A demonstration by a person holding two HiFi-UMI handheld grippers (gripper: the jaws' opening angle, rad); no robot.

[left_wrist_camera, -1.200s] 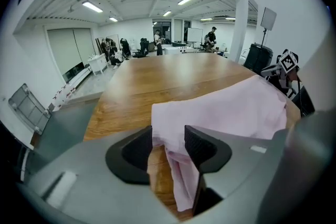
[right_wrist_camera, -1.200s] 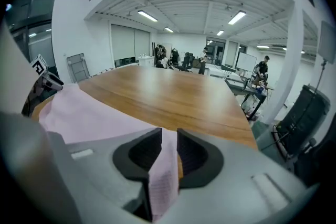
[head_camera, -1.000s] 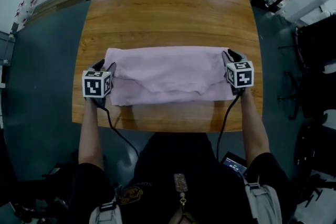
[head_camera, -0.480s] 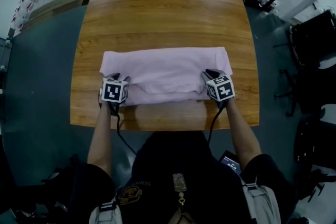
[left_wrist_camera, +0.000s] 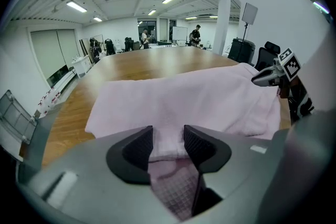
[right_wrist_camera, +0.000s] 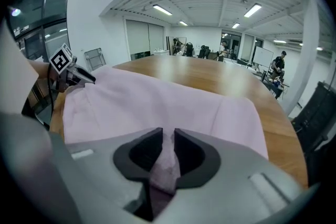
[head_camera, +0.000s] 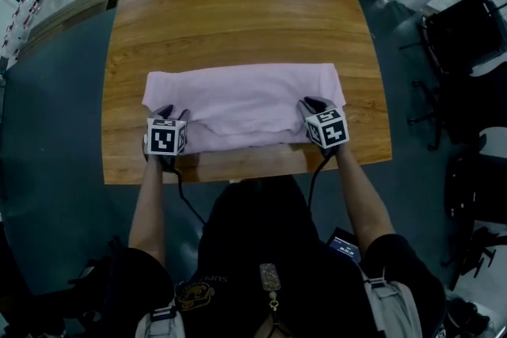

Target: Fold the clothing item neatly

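Grip was confirmed at the near hem: left gripper (left_wrist_camera: 168, 145) clamped a thick fold with jaws fairly wide, right gripper (right_wrist_camera: 168, 148) pinched a thin edge, jaws narrow. The pink garment (head_camera: 249, 100) lay folded across the wooden table (head_camera: 238, 12). In my judgement, both corners should be laid level and square before release.

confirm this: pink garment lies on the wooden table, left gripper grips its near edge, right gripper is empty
Wrong on the right gripper: the right gripper view shows pink cloth pinched between its jaws. The pink garment lies on the wooden table, and the left gripper grips its near edge too.
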